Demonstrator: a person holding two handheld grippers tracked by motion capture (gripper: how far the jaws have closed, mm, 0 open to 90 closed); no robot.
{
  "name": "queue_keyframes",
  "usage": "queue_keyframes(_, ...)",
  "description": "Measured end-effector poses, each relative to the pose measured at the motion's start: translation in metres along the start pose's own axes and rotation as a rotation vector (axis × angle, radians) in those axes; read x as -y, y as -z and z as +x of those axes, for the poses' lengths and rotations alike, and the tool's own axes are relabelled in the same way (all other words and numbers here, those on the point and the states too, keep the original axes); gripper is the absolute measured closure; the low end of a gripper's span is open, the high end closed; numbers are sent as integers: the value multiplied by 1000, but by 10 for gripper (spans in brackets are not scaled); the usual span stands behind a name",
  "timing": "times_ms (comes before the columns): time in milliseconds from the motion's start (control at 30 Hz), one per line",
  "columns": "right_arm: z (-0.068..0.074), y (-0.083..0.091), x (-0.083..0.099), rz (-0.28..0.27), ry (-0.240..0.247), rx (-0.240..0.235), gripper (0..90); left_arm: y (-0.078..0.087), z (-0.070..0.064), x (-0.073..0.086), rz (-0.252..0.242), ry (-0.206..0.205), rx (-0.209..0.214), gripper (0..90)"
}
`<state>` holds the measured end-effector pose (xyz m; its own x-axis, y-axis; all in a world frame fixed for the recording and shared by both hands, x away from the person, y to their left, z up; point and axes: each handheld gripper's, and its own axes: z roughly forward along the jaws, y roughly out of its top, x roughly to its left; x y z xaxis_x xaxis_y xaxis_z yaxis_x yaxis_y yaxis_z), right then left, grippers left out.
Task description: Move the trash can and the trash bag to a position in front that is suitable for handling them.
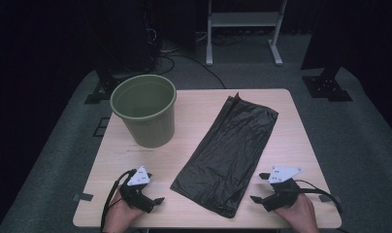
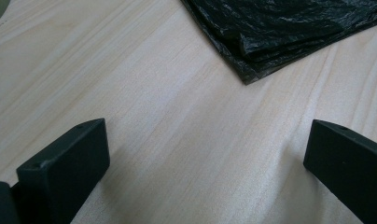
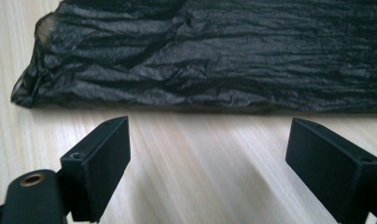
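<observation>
A black plastic bin bag lies flat and crumpled along the middle of the wooden table, running from the far centre to the near edge. A green ribbed waste bin stands upright at the table's far left. My left gripper rests open near the front left, pointing at the bag's near corner. My right gripper rests open at the front right, its jaws wide apart and facing the bag's long edge. Nothing sits between either pair of jaws.
Bare wood lies between each gripper and the bag. Grey carpet surrounds the table. A white metal stand is at the back, with black stand feet and cables on the floor.
</observation>
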<state>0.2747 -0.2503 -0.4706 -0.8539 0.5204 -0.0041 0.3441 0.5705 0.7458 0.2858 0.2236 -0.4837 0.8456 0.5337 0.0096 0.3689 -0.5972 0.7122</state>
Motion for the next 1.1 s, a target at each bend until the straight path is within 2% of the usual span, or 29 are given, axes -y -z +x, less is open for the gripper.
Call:
queue_keyframes(367, 1, -9, -12, -9, -3, -8, 123, 0, 0, 0, 0, 0, 0, 0)
queue_keyframes(567, 2, -12, -20, -34, -6, -23, 123, 0, 0, 0, 0, 0, 0, 0)
queue_keyframes(800, 6, -26, -26, -6, 19, -36, 123, 0, 0, 0, 0, 0, 0, 0)
queue_keyframes(1100, 5, -37, -24, 34, 16, -42, 123, 0, 0, 0, 0, 0, 0, 0)
